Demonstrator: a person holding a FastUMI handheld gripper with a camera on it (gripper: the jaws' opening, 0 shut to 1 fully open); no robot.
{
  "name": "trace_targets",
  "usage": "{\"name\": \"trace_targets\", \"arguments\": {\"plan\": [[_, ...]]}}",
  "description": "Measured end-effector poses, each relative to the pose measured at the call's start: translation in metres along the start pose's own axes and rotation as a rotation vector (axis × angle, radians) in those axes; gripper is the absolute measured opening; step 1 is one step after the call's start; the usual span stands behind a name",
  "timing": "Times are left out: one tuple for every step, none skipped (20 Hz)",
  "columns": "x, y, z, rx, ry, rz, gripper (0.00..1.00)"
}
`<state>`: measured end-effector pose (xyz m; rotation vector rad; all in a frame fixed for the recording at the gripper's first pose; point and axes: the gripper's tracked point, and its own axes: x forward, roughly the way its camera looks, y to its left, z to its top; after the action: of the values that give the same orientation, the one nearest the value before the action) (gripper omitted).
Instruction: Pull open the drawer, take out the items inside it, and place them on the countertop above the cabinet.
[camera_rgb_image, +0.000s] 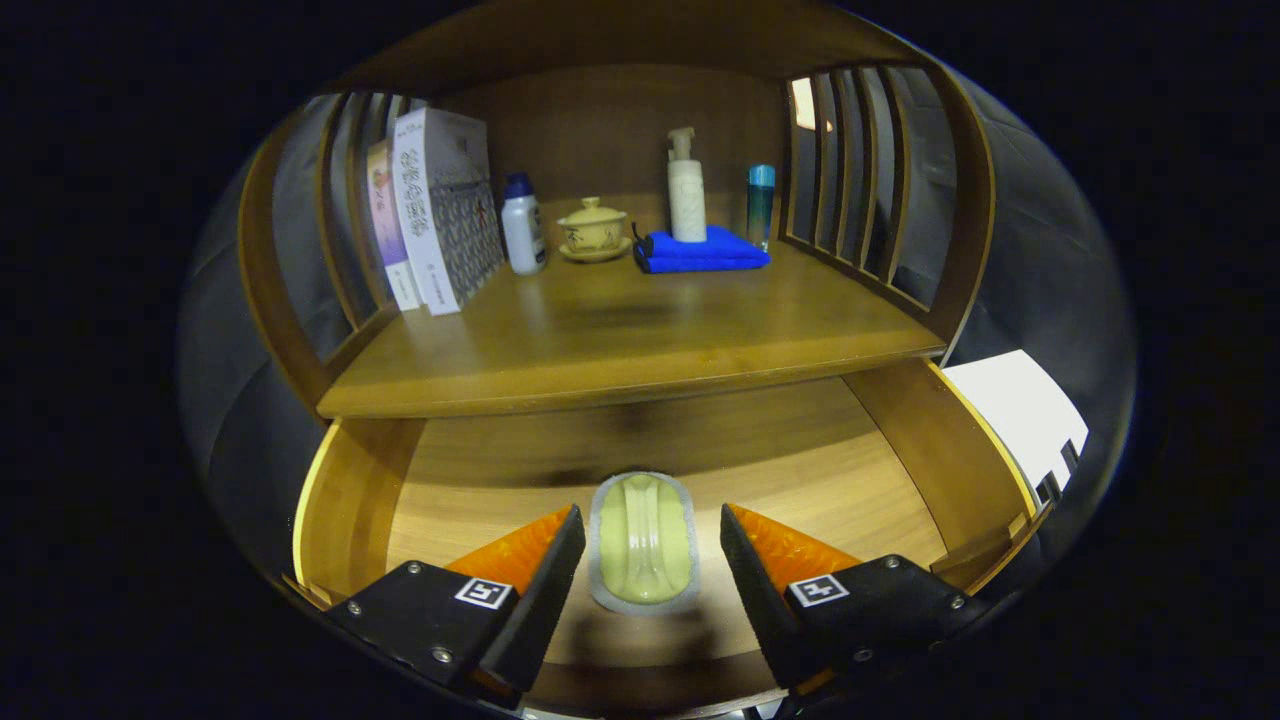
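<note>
Drawer (900, 440) open; my gripper (652, 560) straddles the green scrubber (643, 545), fingers spread, untouching; next I close, lift to countertop (640, 340).

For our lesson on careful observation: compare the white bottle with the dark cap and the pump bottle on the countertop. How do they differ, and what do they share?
The white bottle is shorter, with a dark screw cap; the pump bottle is taller, with a pump nozzle. The white bottle stands on bare wood beside the books; the pump bottle stands on the folded blue cloth. Both are pale and upright. The open claw brackets a green item in the drawer.
</note>
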<state>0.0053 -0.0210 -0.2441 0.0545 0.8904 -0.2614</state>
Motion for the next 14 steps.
{"name": "trace_targets", "arguments": {"plan": [[0.005,0.001,-0.001,-0.007,0.027,-0.004,0.83],[0.01,-0.001,-0.004,-0.017,0.056,-0.015,0.82],[0.015,-0.002,-0.006,-0.033,0.084,-0.025,0.81],[0.021,-0.002,-0.01,-0.051,0.112,-0.032,0.8],[0.024,-0.001,-0.013,-0.068,0.137,-0.029,0.76],[0.028,0.002,-0.017,-0.083,0.154,-0.023,0.75],[0.032,0.004,-0.019,-0.096,0.165,-0.02,0.7],[0.034,0.005,-0.023,-0.111,0.176,-0.017,0.67],[0.035,0.006,-0.024,-0.12,0.179,-0.017,0.58],[0.036,0.007,-0.026,-0.125,0.178,-0.015,0.51],[0.037,0.009,-0.028,-0.132,0.179,-0.013,0.44],[0.036,0.01,-0.033,-0.15,0.186,-0.012,0.39],[0.036,0.01,-0.031,-0.158,0.168,-0.01,0.27],[0.035,0.01,-0.033,-0.155,0.168,-0.015,0.24]]}}
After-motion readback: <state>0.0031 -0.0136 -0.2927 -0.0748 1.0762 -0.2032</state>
